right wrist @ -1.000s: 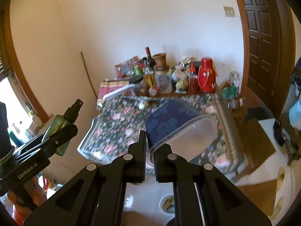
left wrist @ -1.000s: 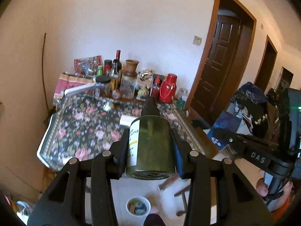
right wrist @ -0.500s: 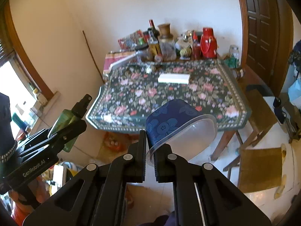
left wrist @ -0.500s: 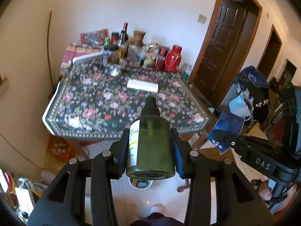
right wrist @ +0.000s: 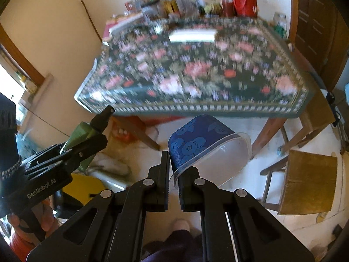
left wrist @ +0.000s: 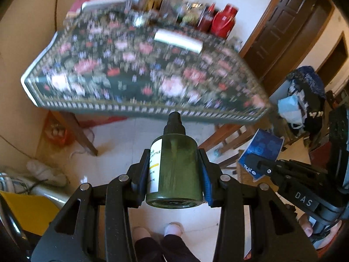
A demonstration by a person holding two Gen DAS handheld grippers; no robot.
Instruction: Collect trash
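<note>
Left claw (left wrist: 174,174) clamps the dark-green plastic spray bottle (left wrist: 174,170); right claw (right wrist: 173,174) pinches only the blue flower-printed plastic tub (right wrist: 207,148) by its thin rim, so a jolt could tip it loose.

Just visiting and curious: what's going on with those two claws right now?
Left claw clamped on green spray bottle. Right claw pinching rim of blue flowered cup. Both in mid-air, short of floral table. Nothing blocking.

Floral tablecloth (left wrist: 135,72) and bottles/jars at table rear (left wrist: 165,2): motion-blurred, labels unreadable. White flat item (left wrist: 177,40) on cloth: type indeterminate. Spray bottle label (left wrist: 155,168): partly behind left finger, text cut off. Person's legs (left wrist: 165,249): cropped by bottom edge.
</note>
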